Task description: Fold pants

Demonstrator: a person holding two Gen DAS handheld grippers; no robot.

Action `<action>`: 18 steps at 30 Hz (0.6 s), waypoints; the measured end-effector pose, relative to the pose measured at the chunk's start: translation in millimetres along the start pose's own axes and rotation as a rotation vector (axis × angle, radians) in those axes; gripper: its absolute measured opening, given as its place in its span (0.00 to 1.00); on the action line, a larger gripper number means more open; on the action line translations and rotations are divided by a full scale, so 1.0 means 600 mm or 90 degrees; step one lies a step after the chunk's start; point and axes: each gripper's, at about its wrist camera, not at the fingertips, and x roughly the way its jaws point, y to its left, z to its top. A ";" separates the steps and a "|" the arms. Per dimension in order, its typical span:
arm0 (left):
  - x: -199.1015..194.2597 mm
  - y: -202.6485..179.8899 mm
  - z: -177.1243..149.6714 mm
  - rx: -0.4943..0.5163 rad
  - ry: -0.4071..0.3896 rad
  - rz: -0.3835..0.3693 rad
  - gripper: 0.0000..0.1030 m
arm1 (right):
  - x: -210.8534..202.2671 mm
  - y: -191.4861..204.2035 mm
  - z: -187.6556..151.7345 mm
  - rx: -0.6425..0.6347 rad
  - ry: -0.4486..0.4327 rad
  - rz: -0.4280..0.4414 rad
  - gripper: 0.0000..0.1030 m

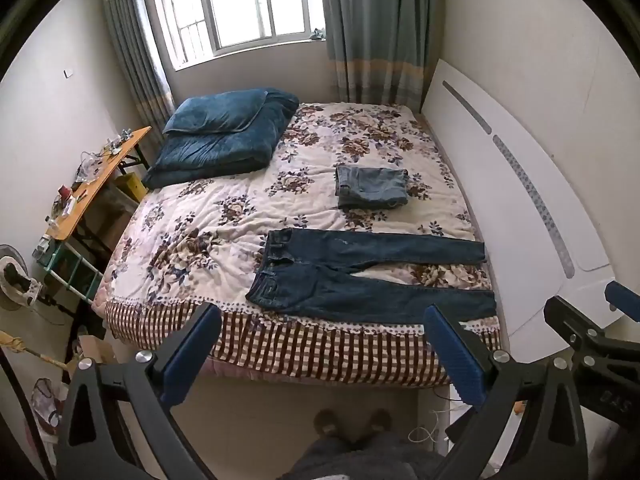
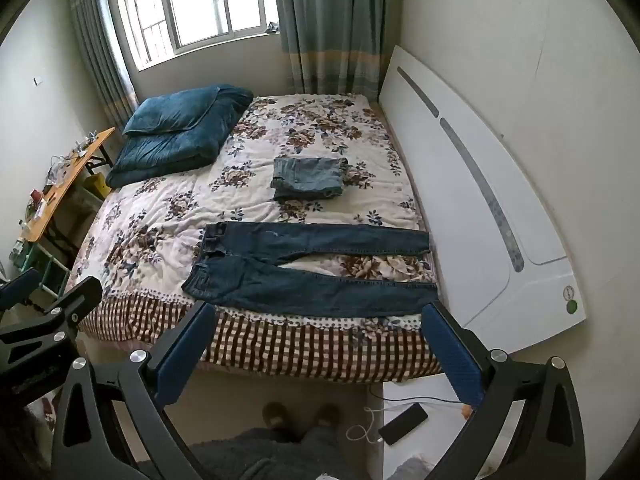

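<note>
Almost no text can be read. On the black arm of the right tongs (image 1: 600, 320), seen at the edge of the left wrist view, stand embossed characters, upside down, perhaps "SYD". A round sticker (image 2: 570, 300) on the white headboard (image 2: 460, 184) is too small to read.

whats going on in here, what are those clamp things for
A person stands at the foot of the bed holding a two-finger gripper in each hand. Both the left gripper and right gripper are open and hold nothing. Dark jeans lie unfolded near the bed's edge, untouched. A lighter pair sits folded further back.
</note>
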 end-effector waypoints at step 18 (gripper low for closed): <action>0.000 -0.002 0.001 0.002 -0.005 0.002 1.00 | -0.003 -0.009 -0.002 0.007 0.002 0.010 1.00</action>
